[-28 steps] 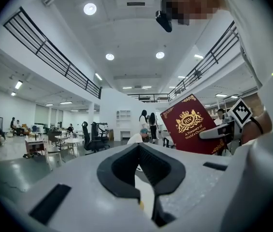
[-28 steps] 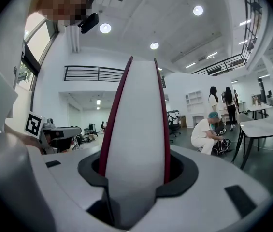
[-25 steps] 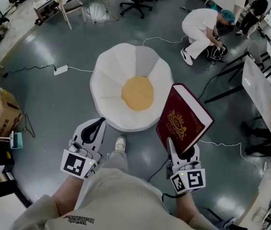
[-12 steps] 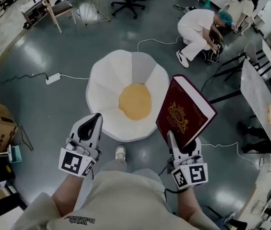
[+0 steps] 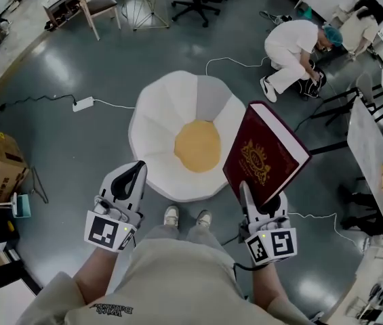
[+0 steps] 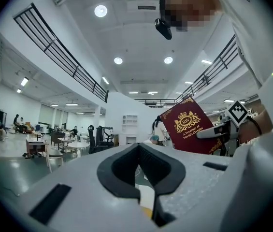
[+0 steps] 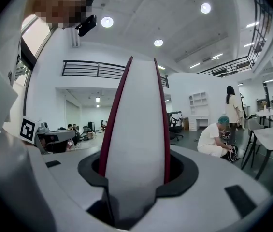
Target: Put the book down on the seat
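My head camera looks steeply down over my left tongs (image 5: 134,170) and right tongs (image 5: 259,196), with the seat (image 5: 154,137) just ahead of them. Each tong camera rides close behind its own jaws, facing roughly level outward. The left one also catches the right tongs and the book (image 6: 188,129).

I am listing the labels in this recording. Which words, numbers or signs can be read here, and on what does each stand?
"RW": gold crest on the dark red hardcover book.
"A Treasury of World's Classics": gold line under that crest.
Dark print on the person's beige shirt: too small to read.
Black-and-white square markers: patterns only, no words.
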Tool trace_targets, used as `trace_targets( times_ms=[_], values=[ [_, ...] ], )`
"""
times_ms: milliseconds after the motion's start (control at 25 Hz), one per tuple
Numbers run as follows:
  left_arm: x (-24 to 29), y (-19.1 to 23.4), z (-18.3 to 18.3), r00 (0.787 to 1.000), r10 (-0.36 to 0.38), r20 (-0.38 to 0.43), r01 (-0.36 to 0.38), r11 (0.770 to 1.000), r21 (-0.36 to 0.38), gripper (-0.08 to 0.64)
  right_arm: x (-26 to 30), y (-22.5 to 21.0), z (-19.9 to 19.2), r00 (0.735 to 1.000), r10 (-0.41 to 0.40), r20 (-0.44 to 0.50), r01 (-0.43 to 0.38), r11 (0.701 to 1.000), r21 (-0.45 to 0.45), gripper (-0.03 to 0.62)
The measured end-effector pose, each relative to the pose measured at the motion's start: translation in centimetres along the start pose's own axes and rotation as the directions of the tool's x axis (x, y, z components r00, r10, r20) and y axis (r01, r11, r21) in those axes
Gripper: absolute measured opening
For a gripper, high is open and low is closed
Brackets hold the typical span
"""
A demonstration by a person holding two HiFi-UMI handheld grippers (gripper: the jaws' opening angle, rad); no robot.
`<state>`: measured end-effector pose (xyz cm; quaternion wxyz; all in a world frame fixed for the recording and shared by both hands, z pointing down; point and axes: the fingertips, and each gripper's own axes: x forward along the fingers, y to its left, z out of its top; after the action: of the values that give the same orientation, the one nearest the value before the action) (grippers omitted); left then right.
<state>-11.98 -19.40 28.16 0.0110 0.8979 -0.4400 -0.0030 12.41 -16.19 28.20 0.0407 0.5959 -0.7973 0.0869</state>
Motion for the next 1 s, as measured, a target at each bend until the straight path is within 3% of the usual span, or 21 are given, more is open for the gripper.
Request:
trace_targets(
  times_ms=[320, 520, 760, 1000],
  values=[
    [0.1, -1.5, 0.0, 0.999, 0.038, -0.015, -0.038, 0.999, 0.016, 0.003, 0.5, -0.7, -1.1, 0.998, 0.053, -0.042, -0.053, 0.999, -0.002, 0.221],
    [0.9, -1.5, 0.3, 0.999, 0.048, -0.01, -0.048, 0.999, -0.002, 0.003, 2.1, -1.1, -3.4, 0.987, 0.034, -0.158, -0.039, 0.999, -0.027, 0.221],
    [2.6, -0.2, -2.5, 0.996, 0.087, -0.032, -0.089, 0.995, -0.039, 0.003, 5.9, -2.0, -6.9, 0.965, 0.086, -0.248, -0.075, 0.996, 0.053, 0.221],
    [6.6, 1.6, -7.0, 0.995, 0.091, -0.042, -0.09, 0.996, 0.012, 0.003, 13.1, -3.4, -10.3, 0.941, 0.164, -0.294, -0.149, 0.986, 0.075, 0.221]
  ],
)
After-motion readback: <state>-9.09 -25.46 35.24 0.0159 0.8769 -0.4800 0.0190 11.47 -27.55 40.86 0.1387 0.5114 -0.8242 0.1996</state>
